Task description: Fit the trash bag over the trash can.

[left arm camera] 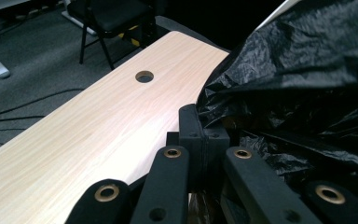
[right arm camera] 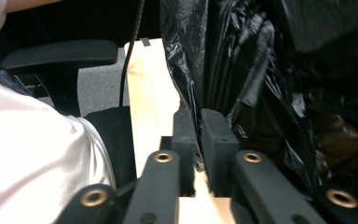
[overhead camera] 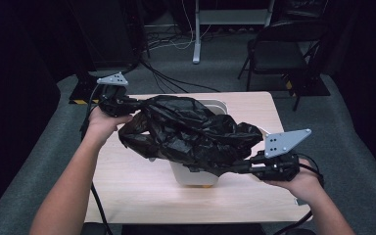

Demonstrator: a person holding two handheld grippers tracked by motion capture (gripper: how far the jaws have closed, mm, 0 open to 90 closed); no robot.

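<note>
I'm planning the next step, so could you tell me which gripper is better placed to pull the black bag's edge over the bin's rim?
Probably the left gripper: it pinches the black bag beside the bin's far rim, while the right gripper holds it past the near corner.

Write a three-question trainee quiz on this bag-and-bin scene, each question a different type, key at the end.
1. True or false: the black plastic bag lies flat and folded on the wooden table.
2. Which grippers pinch the bag? A) left gripper alone B) right gripper alone C) both
3. Fill in: under the bag stands a light-coloured ___.

Key:
1. False; it is held up, spread and crumpled between the two grippers.
2. C; each gripper view shows its jaws closed on bag film.
3. Bin, its rim showing behind the bag.
</note>
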